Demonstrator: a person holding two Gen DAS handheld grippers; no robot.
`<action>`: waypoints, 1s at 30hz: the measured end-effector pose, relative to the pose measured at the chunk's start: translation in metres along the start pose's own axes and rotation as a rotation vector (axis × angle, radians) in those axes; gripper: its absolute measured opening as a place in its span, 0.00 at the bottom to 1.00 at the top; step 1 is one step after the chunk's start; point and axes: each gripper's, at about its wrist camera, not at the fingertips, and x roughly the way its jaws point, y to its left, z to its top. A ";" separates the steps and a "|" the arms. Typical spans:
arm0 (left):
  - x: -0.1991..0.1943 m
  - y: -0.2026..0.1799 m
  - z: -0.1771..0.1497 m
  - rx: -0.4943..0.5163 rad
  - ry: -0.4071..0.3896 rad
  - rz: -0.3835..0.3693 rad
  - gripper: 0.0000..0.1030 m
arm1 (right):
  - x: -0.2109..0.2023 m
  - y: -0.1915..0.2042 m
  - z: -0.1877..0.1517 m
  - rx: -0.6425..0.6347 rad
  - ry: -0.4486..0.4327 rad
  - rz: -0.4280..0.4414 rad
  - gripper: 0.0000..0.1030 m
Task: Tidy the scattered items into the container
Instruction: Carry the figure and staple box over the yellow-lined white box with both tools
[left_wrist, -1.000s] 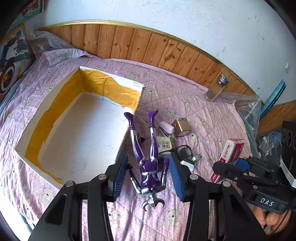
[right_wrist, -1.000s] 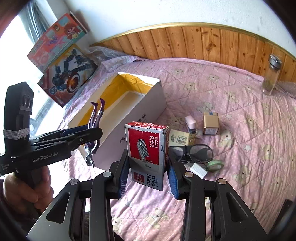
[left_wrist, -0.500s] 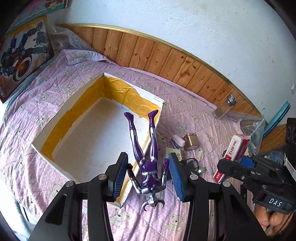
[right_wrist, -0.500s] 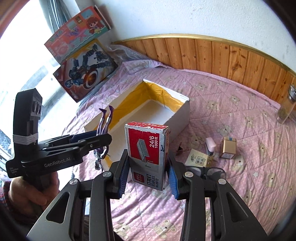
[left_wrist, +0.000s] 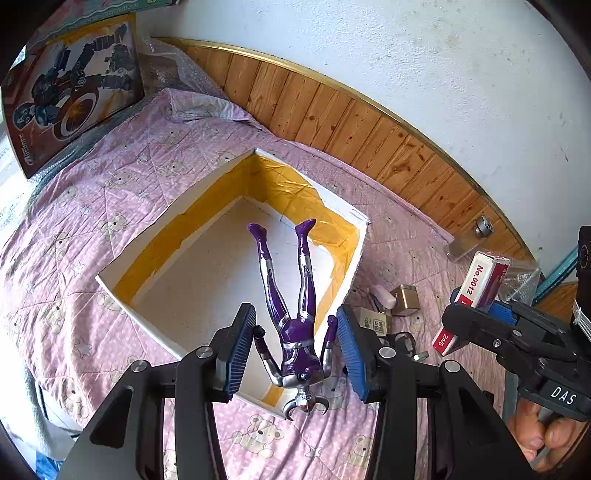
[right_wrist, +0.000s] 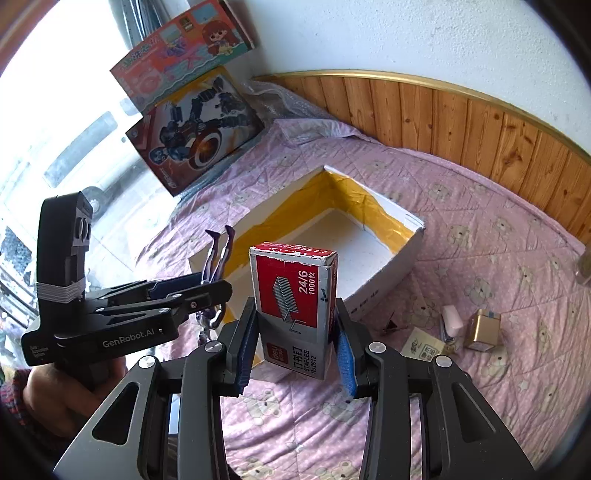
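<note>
Bedding comes first in my feed: a pink quilt (left_wrist: 155, 177) printed with bears, spread out below wooden wall panelling (left_wrist: 332, 122). On it sits the container, a white box (left_wrist: 162, 229) lined along its inner walls with yellow tape, open at the top and with nothing lying on its floor that I can see. Two toy boxes (right_wrist: 192, 125) lean at the far left end of the bed. My left gripper (left_wrist: 295, 350) is clenched on a purple figure (left_wrist: 291, 306), gripped by its arms, head towards the camera and legs pointing away over the box's open interior. My right gripper (right_wrist: 295, 343) is clamped on a staple box (right_wrist: 295, 295), red above and grey below, held upright in the air in front of the near corner of the container. Loose on the quilt to the right of the container lie a small gold box (right_wrist: 482, 328), a white item (right_wrist: 452, 317) just beside it, a printed card (right_wrist: 424, 345) and a pair of glasses (left_wrist: 400, 338). A glass jar (left_wrist: 471, 238) with a metal cap stands near the panelling.
</note>
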 end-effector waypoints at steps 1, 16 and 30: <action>0.000 0.002 0.000 -0.006 0.000 0.002 0.45 | 0.002 0.001 0.002 -0.004 0.002 0.003 0.39; 0.021 0.011 0.034 -0.011 -0.002 -0.005 0.45 | 0.046 -0.005 0.035 0.013 0.029 0.018 0.39; 0.076 0.013 0.080 -0.005 0.045 -0.018 0.45 | 0.089 -0.046 0.071 0.084 0.056 -0.012 0.39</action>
